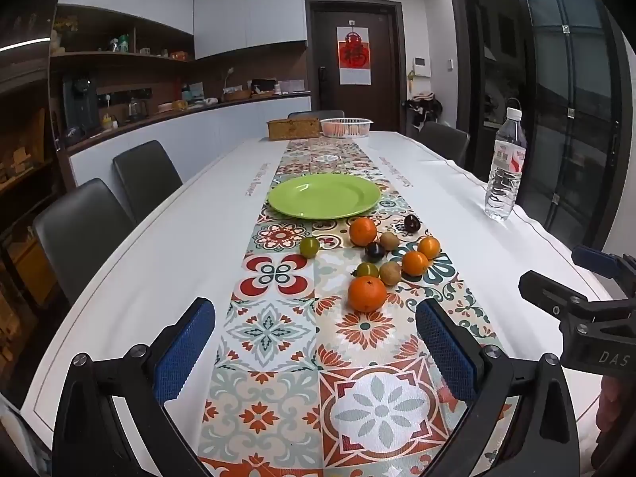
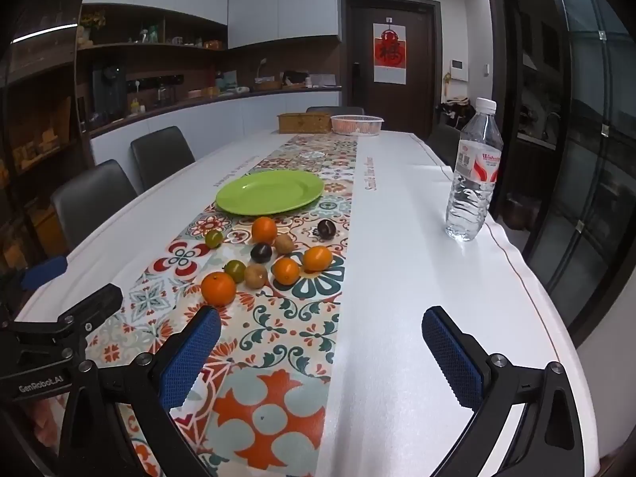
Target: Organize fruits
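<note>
Your long desk (image 1: 167, 262) stretches away under a white cloth, with a patterned tile runner (image 1: 278, 334) down its middle. Dark chairs (image 1: 79, 230) line its left side. At the far end sit a woven box (image 1: 293, 128) and a white basket (image 1: 346, 126), side by side.

On the runner, about halfway along, you have a green plate (image 1: 324, 195) with nothing on it. A clear water bottle (image 2: 475, 175) stands upright near the desk's right edge, well apart from the plate.

The fruits (image 1: 381, 254) lie loose on the runner just in front of the plate: four oranges, the nearest orange (image 1: 367, 293) being the closest to you, with two brown kiwis, two greenish round fruits and two dark plums among them. None is on the plate.

Your left gripper (image 1: 316, 346) hovers above the runner just short of the fruits, its jaws wide and holding nothing. Your right gripper (image 2: 321, 351) hangs beside it over the runner's edge and white cloth, its jaws equally wide and bare.
</note>
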A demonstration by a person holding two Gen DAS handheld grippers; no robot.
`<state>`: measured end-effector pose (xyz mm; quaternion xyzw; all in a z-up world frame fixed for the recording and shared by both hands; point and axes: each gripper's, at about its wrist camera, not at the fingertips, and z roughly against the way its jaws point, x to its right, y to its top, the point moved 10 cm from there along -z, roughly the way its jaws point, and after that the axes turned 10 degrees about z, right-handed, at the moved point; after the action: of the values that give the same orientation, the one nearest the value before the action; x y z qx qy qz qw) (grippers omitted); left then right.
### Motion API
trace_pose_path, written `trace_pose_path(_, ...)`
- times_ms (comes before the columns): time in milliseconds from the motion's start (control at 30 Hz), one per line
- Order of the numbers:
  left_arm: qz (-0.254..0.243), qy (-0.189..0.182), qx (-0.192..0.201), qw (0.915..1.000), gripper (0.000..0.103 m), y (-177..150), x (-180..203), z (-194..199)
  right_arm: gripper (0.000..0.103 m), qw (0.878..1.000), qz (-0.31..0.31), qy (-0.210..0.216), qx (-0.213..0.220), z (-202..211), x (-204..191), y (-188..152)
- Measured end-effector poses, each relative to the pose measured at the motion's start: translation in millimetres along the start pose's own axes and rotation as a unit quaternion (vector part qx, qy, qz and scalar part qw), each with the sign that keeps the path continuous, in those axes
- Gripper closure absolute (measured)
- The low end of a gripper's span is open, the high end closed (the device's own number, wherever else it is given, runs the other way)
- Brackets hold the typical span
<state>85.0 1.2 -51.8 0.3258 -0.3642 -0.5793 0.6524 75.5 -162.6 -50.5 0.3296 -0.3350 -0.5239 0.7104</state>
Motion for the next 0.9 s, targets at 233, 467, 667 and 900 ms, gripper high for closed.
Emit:
trace_pose_path(233, -0.006, 0.001, 0.01, 0.9999, 0.0, 2.3, 9.4, 2.2, 0.0, 1.0, -0.005, 0.005, 0.002, -0.4, -0.4, -0.7)
trace_pose_path(467, -0.006, -0.005, 0.018, 0.9998, 0.0, 2.7, 5.1, 11.7, 0.0, 1.0, -0.003, 0.004, 0.005, -2.6, -7.1, 0.8)
trace_pose_path(667, -0.003, -0.003, 0.017, 0.9999, 0.001, 5.6, 2.1, 12.2, 0.0, 1.0, -0.001, 0.007, 0.013, 4.7, -2.3, 3.0)
trace_pose_path(900, -0.003, -0.008, 0.02, 0.9998, 0.001, 6.0, 1.1, 14.4, 0.0, 1.0, 0.001, 0.006, 0.015, 5.9, -3.6, 3.9)
